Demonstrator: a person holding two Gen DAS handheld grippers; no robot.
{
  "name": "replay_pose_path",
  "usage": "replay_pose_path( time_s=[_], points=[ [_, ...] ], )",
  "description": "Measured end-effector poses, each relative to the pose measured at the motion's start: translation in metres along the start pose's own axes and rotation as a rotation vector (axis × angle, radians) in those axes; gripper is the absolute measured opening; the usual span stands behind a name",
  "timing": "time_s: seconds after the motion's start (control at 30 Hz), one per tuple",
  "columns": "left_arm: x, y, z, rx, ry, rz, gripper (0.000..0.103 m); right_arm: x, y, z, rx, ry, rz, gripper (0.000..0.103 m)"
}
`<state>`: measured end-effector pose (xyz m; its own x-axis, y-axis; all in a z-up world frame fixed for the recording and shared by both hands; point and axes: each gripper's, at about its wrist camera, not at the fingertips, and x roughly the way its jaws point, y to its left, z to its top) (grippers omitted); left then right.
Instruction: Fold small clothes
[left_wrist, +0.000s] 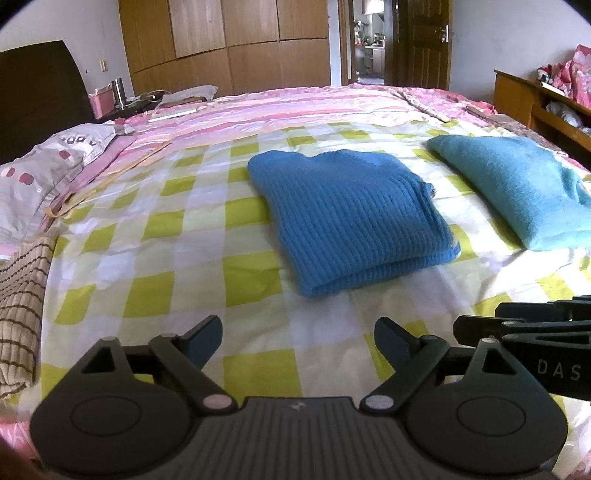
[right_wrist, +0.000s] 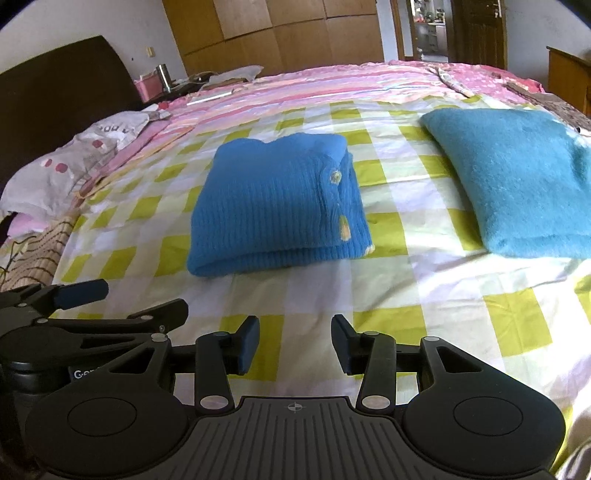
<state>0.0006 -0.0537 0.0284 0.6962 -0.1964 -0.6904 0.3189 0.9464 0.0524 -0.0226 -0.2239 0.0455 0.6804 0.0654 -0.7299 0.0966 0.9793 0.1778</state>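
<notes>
- Blue ribbed sweater (left_wrist: 351, 218) lies folded into a neat rectangle on the green-and-white checked sheet (left_wrist: 155, 258) of the bed, its folded edge turned toward both cameras
- Left gripper (left_wrist: 298, 341) hovers over bare sheet in front of that near edge, its fingers (left_wrist: 207, 338) spread wide with nothing between them; the sweater sits ahead and clear of them, not touched
- Right gripper (right_wrist: 295, 345) is just beside the left one, fingers (right_wrist: 248, 345) partly apart and empty, also over bare sheet; the sweater lies ahead and slightly left of its gap
- In the right wrist view small pale buttons show along the sweater's right side
- Teal fuzzy garment (right_wrist: 517, 184) lies folded to the right of the sweater, apart from it, a strip of sheet between
- Spotted pillow (left_wrist: 40, 173) rests at the left by the dark headboard (left_wrist: 37, 96); a pink striped cover (left_wrist: 295, 107) spans the far side of the bed
</notes>
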Motion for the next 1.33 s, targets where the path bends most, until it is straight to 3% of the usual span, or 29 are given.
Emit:
replay_pose_path(
  time_s=[0.77,1.33],
  points=[
    [-0.02,-0.007,-0.011,0.008,-0.047,0.012,0.094,-0.02,-0.001,-0.014,0.031,-0.031,0.001,0.043],
    [-0.019,-0.009,-0.014,0.007,-0.033,0.017,0.094,-0.019,-0.001,-0.017,0.033,-0.021,-0.004,0.042]
  ],
)
